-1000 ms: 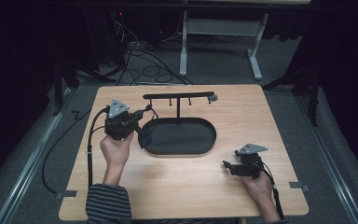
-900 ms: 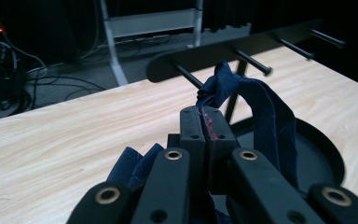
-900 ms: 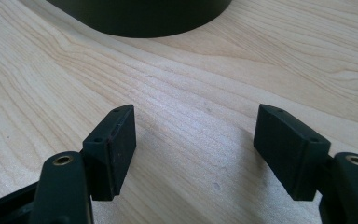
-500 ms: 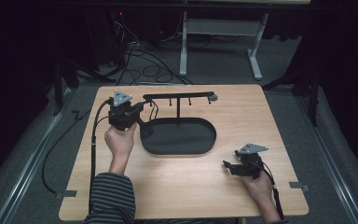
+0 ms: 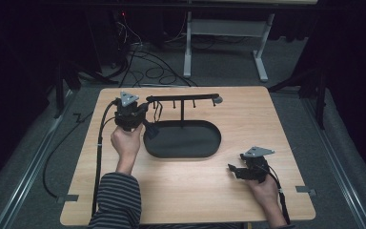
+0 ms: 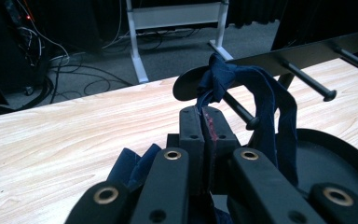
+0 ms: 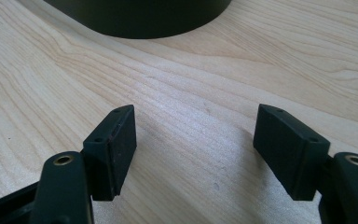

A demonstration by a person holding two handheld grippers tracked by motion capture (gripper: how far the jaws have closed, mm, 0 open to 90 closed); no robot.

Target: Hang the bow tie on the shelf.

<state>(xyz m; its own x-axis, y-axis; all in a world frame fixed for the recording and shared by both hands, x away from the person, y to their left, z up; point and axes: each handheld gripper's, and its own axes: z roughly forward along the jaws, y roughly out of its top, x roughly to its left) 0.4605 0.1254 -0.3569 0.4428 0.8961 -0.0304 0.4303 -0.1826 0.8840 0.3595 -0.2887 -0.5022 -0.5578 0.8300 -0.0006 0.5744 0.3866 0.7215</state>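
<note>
High view has the room beyond the table point(image 5: 190, 191) lost in darkness, apart from cables and a white frame. Pale wood grain covers the table, whose near edge is cut off. On it stands a black rack point(image 5: 183, 98): an oval tray point(image 5: 183, 139), a post, and a flat bar with round-headed pegs. Left tongs point(image 6: 204, 122) are clenched on a limp dark-blue cloth point(image 6: 261, 93) draped over a peg at the bar's end; its lower part is hidden behind them. Right tongs point(image 7: 196, 144) rest released on the table, well apart.

Dark blue cloth strap point(image 6: 265, 100) draped over rack peg point(image 6: 237, 109).
</note>
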